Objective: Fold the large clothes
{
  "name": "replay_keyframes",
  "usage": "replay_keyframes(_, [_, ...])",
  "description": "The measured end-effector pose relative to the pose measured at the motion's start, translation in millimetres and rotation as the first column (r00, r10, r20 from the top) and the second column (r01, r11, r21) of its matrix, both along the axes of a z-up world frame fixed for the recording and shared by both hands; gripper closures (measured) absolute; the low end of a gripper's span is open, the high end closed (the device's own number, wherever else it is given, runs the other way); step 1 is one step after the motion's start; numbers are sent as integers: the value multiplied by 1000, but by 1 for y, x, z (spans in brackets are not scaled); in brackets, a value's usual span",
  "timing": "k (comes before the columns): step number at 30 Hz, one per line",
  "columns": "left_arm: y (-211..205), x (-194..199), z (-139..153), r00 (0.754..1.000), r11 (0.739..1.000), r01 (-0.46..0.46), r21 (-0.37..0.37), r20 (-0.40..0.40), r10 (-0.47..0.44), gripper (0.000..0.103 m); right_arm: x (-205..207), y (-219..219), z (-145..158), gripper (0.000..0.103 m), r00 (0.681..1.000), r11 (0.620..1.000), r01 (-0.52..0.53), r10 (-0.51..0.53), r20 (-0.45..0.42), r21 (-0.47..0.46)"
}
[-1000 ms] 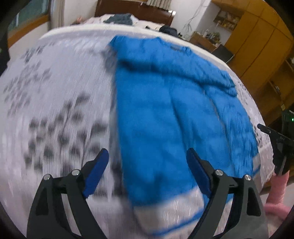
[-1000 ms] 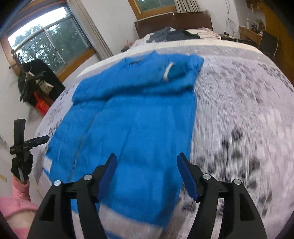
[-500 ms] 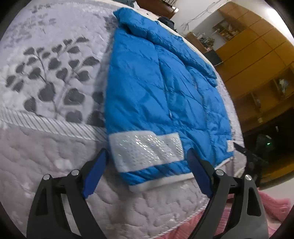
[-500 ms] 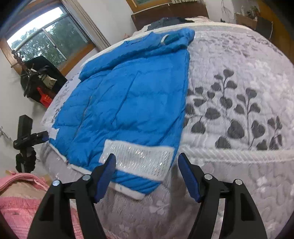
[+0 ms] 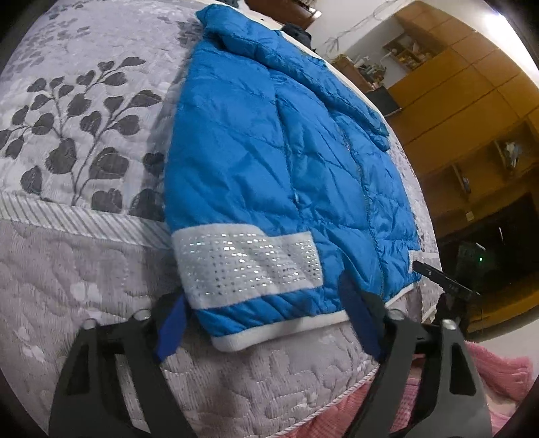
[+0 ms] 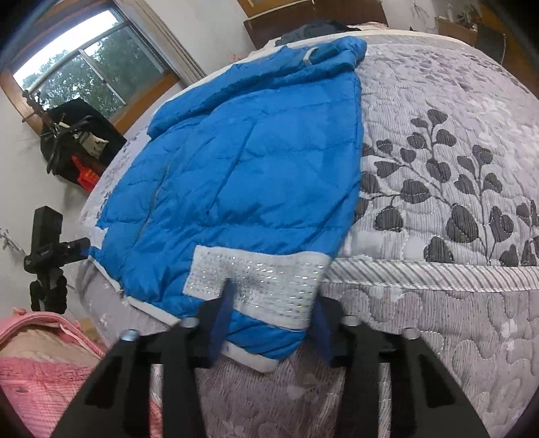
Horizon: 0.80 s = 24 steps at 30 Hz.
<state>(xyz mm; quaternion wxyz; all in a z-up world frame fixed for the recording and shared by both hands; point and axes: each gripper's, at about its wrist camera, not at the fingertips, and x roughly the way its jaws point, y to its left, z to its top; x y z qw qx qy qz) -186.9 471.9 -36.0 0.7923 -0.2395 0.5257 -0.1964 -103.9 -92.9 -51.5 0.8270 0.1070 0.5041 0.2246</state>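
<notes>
Blue quilted puffer jacket [image 5: 269, 161] lies flat on the grey leaf-print bed quilt [image 5: 67, 141]. We judge it light, soft and slippery; grasp the white hem band [image 6: 256, 358]. Left gripper [image 5: 266, 323] and right gripper [image 6: 269, 323]: jaws wide open, empty, straddling the hem.

Soft window [image 6: 91, 64] daylight, strong fisheye bending, slight blur.

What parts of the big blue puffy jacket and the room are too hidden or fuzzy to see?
- Blue puffy jacket: underside hidden against the grey leaf-patterned bedspread, both views.
- Dark clothes pile behind the collar: cut off, right wrist view.
- Items on the wooden shelves: too small, left wrist view.
- Right gripper: fingers motion-blurred.
</notes>
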Motion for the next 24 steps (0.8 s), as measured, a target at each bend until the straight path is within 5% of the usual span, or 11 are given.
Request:
replay_keyframes(3, [7,1,-2,999,999,-36,-4,-14,36,55,0,-4,1,79,1000,1000,8,-8,4,22])
replay_keyframes(10, [16,0,4,997,996,-72,-59,21,73,84,-3,-11,13,87,999,999,8,-10,33,54])
replay_keyframes(24, [19,50,75,969,975,-25,-220,235,78,89,39,-23,96,91,985,978,-44,9,172,205])
